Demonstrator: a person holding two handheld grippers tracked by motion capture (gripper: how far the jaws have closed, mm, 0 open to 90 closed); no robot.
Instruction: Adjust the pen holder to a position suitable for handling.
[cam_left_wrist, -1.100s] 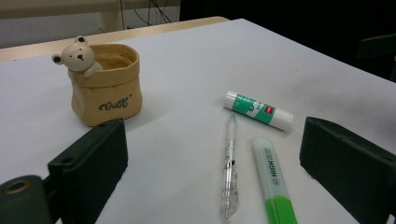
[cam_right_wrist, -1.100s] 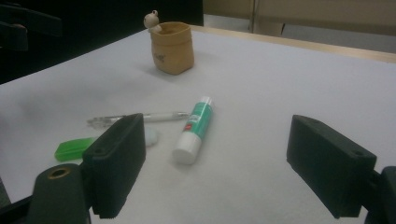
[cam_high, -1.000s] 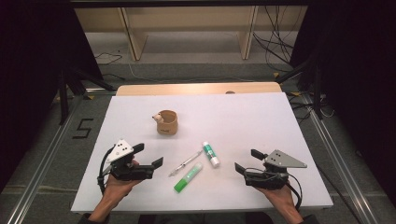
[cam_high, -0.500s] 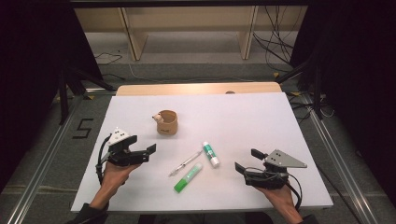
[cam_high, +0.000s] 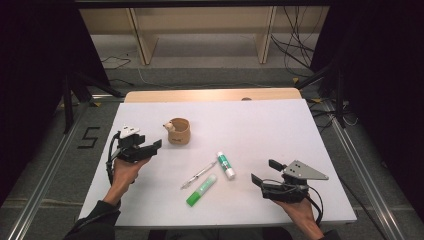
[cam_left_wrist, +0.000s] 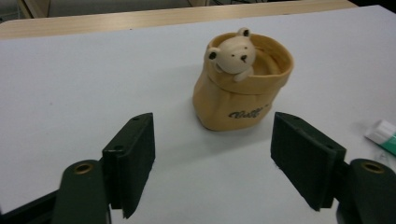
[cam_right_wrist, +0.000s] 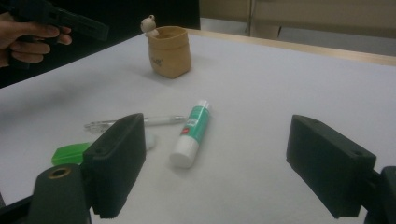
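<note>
Since a second ago the left gripper (cam_high: 150, 147) has travelled up the left side of the white counter (cam_high: 300, 130) from beside the pen and glue sticks toward the tan fabric pouch with a small bear figure on its rim (cam_high: 178, 131), and its fingers have just been closing in somewhat, though they stand apart with nothing between them. The pouch sits upright in the left half of the counter, nearer the far edge than the near one, and lies just ahead of and to the right of those fingers, apart from them; the left gripper is far the nearer, since the right gripper (cam_high: 262, 172) rests by the near right corner, well apart, fingers wide and empty. Being upright, the pouch has its long axis vertical, so a level approach with one finger on each side looks the fitting one. From the left gripper view the pouch (cam_left_wrist: 243, 86) stands slightly right of the midline between the fingers (cam_left_wrist: 133, 161), with the bear facing the camera, which the high view cannot settle. The right gripper view adds the white-and-green glue stick (cam_right_wrist: 191, 133) and the clear pen (cam_right_wrist: 140, 122), probably touching the bright green stick (cam_right_wrist: 70, 153), though a finger hides that.
</note>
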